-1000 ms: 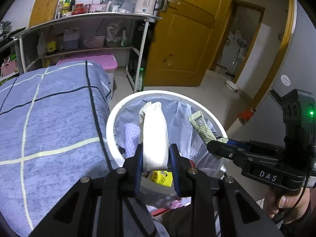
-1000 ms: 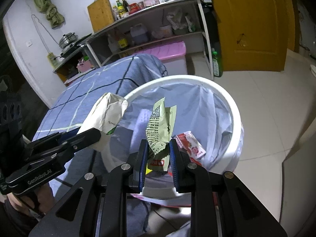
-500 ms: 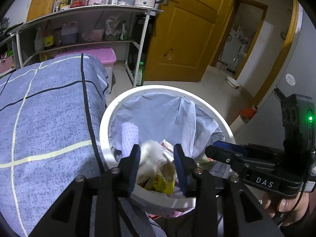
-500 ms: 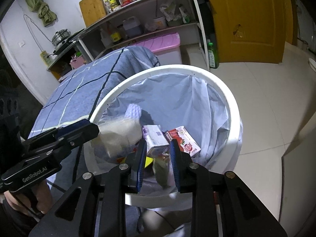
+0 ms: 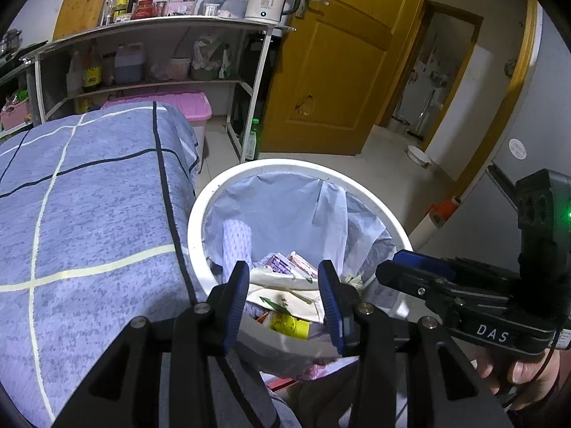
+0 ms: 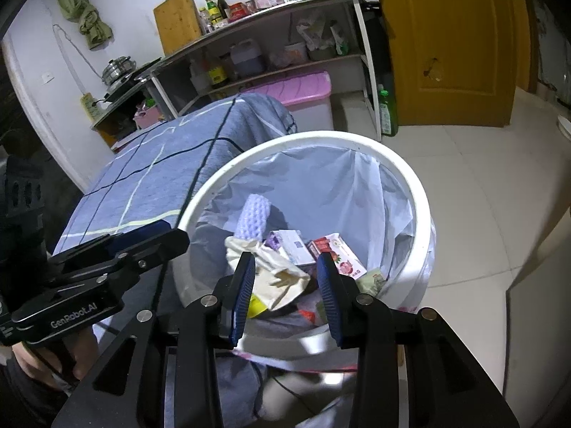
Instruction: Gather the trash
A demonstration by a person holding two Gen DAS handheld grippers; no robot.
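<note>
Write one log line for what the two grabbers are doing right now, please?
left gripper: open, empty, jaws just opened | right gripper: open, empty, jaws just opened | both over white bin | trash inside: cream bag

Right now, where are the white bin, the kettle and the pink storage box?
white bin [image 6: 423,214], right wrist view, on its right rim.
kettle [image 5: 266,1], left wrist view, on its white body.
pink storage box [image 6: 296,87], right wrist view, on its lid.
</note>
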